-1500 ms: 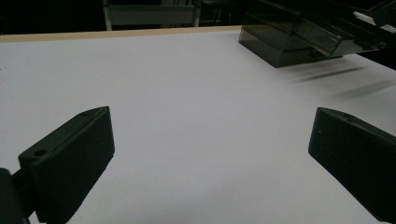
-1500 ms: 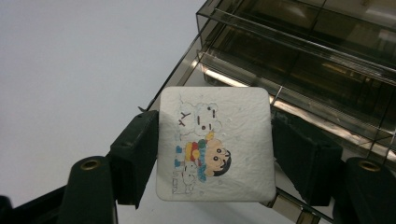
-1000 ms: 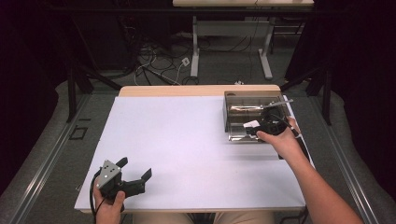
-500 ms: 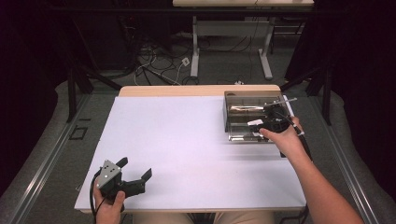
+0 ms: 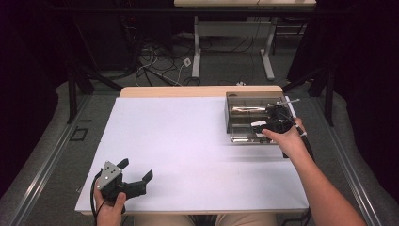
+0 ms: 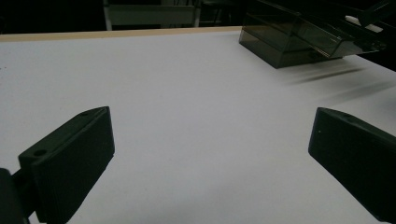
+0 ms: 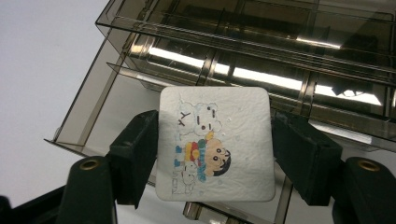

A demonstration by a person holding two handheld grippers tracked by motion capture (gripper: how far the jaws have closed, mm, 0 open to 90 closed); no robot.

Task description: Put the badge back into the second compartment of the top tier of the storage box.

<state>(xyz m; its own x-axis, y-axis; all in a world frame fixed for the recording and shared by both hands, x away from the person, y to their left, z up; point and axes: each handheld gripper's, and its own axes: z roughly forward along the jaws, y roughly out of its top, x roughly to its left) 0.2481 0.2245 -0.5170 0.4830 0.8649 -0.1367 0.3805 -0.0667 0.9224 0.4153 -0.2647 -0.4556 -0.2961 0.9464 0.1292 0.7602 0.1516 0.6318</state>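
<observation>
My right gripper [image 5: 269, 124] hangs over the smoky see-through divided tray [image 5: 234, 104] at the table's far right. It is shut on a small white square pad with a cartoon child printed on it [image 7: 215, 145]. In the right gripper view the two jaws press on the pad's left and right edges, and the tray's compartments [image 7: 285, 51] lie just beyond it. The pad [image 5: 258, 125] shows as a white patch by the hand. My left gripper [image 5: 137, 169] rests at the table's near left corner, open wide with nothing between its fingers [image 6: 74, 154].
The white tabletop [image 5: 188, 141] stretches between the two hands. In the left gripper view the tray [image 6: 285, 44] stands far off at the upper right. Behind the table are cables on the floor and the legs of another desk [image 5: 196, 47].
The right hand with the pad has shifted only slightly over the tray. The left hand and its gripper have stayed where they were.
</observation>
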